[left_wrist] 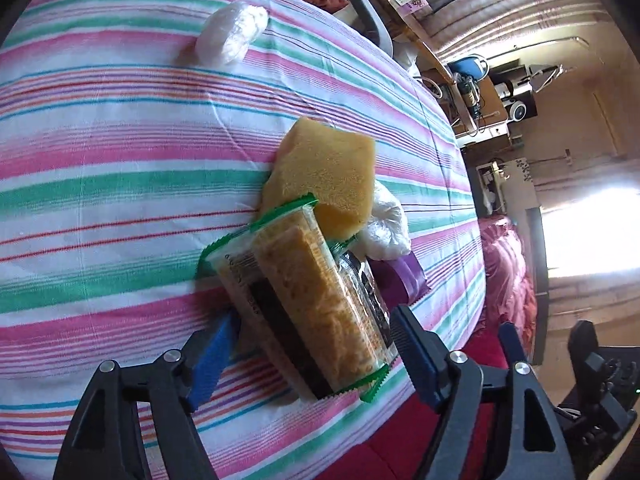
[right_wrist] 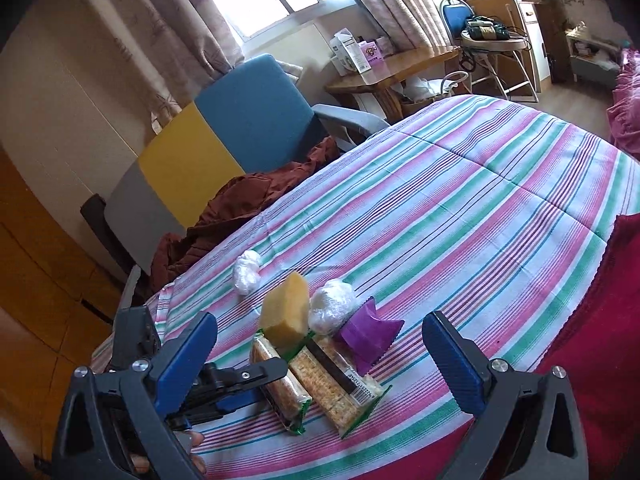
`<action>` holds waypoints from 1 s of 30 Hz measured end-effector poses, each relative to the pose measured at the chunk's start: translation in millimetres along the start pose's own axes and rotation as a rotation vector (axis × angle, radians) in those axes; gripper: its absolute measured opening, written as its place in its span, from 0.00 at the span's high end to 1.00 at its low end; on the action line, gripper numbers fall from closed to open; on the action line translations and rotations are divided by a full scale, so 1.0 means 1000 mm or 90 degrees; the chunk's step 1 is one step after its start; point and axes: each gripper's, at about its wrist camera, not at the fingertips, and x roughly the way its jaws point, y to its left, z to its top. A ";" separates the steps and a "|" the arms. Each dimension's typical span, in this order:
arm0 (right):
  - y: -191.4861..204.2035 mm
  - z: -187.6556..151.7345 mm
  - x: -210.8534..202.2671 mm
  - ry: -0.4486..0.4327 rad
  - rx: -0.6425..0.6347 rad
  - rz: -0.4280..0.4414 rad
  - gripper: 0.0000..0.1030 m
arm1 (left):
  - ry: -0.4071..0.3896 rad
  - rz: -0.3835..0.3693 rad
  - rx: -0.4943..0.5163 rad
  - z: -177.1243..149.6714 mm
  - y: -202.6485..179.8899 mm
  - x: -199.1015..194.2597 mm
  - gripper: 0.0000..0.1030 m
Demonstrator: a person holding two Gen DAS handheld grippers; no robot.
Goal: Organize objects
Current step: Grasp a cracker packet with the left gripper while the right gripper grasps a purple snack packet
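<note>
On the near edge of the striped tabletop (left_wrist: 120,168), cracker pack (left_wrist: 308,304) lies between the released left gripper (left_wrist: 312,356) jaws, right gripper (right_wrist: 320,360) also released; withdrawing could nudge it off.

second cracker pack (left_wrist: 364,280): mostly hidden behind the near pack (left_wrist: 304,300) in the left view
purple packet (left_wrist: 400,280): partly covered by packs
wrapper print: too small to read
left gripper (right_wrist: 240,384): fingertips overlap the pack; contact unclear
</note>
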 end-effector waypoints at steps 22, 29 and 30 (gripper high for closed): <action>0.004 0.000 0.019 0.073 -0.018 -0.041 0.00 | 0.020 0.170 0.220 -0.052 0.047 -0.072 0.49; 0.008 0.000 0.028 0.116 -0.034 -0.081 0.00 | -0.039 0.248 0.285 -0.061 0.033 -0.057 0.49; 0.009 0.000 0.030 0.122 -0.037 -0.084 0.01 | -0.045 0.253 0.290 -0.063 0.032 -0.057 0.49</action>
